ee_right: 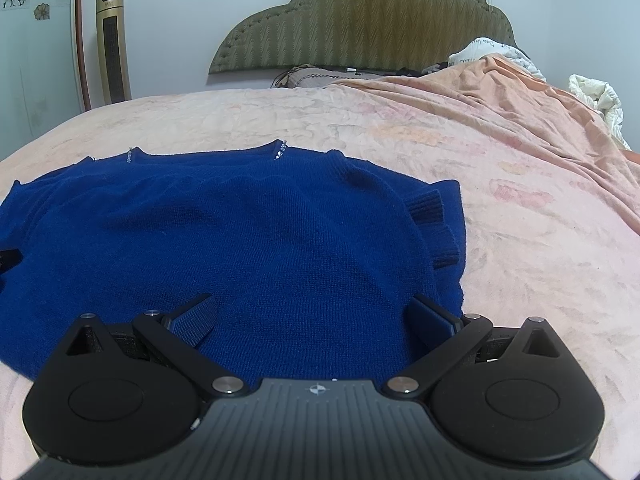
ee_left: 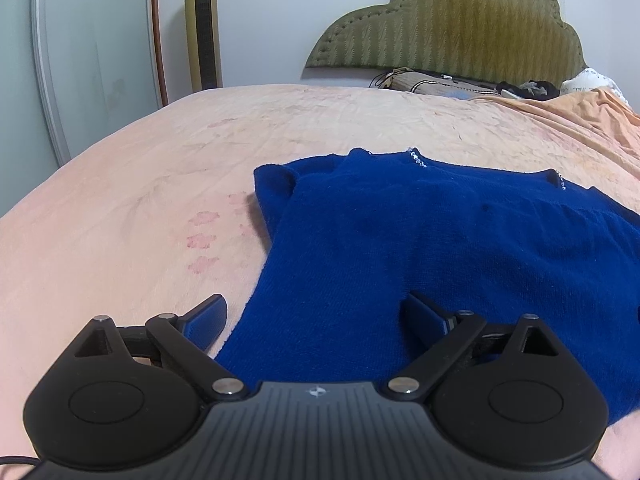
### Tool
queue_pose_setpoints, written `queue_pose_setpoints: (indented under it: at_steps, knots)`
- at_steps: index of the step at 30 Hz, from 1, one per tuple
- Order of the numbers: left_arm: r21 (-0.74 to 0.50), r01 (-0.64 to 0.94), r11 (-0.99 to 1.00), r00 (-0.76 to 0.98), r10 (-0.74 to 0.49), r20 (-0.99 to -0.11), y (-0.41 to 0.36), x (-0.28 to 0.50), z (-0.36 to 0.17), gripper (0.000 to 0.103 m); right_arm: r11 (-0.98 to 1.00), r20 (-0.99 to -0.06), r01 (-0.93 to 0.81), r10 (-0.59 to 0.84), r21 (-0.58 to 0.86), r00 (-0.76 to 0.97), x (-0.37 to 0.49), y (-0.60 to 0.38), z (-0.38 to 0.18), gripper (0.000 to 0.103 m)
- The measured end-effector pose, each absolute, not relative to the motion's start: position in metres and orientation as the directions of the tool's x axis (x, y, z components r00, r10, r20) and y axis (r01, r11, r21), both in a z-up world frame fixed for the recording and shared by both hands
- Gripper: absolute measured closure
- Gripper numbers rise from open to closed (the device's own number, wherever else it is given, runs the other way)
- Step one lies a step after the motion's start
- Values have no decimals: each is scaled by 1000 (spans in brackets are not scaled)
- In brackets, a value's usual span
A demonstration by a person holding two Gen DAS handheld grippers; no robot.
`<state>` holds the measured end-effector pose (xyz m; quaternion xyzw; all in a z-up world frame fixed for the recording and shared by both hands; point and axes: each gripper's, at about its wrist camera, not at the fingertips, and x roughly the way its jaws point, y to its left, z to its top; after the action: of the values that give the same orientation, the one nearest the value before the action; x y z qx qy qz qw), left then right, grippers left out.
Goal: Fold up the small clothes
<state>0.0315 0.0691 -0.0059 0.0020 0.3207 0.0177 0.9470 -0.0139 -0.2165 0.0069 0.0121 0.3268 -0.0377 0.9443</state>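
Observation:
A royal-blue knit sweater (ee_left: 420,240) lies flat on the bed with both sleeves folded in over its body; small clear beads edge its neckline at the far side. My left gripper (ee_left: 316,312) hovers over the sweater's near left edge, open wide, its pads free of the cloth. Over the near right part of the sweater (ee_right: 240,232) hangs my right gripper (ee_right: 312,312), open just as wide, nothing pinched between its fingers. The folded right sleeve's ribbed cuff (ee_right: 436,220) shows by the right edge. A black piece of the left gripper peeks in at the left border of the right wrist view.
A peach floral bedspread (ee_left: 140,184) covers the bed. An olive padded headboard (ee_right: 360,24) stands at the back, with cables and dark items below it. A rumpled blanket and white quilt (ee_right: 596,96) pile up at the right. A gold tower fan (ee_left: 203,28) stands by the wall.

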Motion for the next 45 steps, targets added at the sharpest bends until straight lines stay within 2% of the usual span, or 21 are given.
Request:
queue_pose_setpoints:
  at_steps: [45]
  knots:
    - [6, -36, 999, 791, 33, -610, 70, 31, -7, 5, 997, -618, 80, -64, -2, 784, -16, -216, 8, 0]
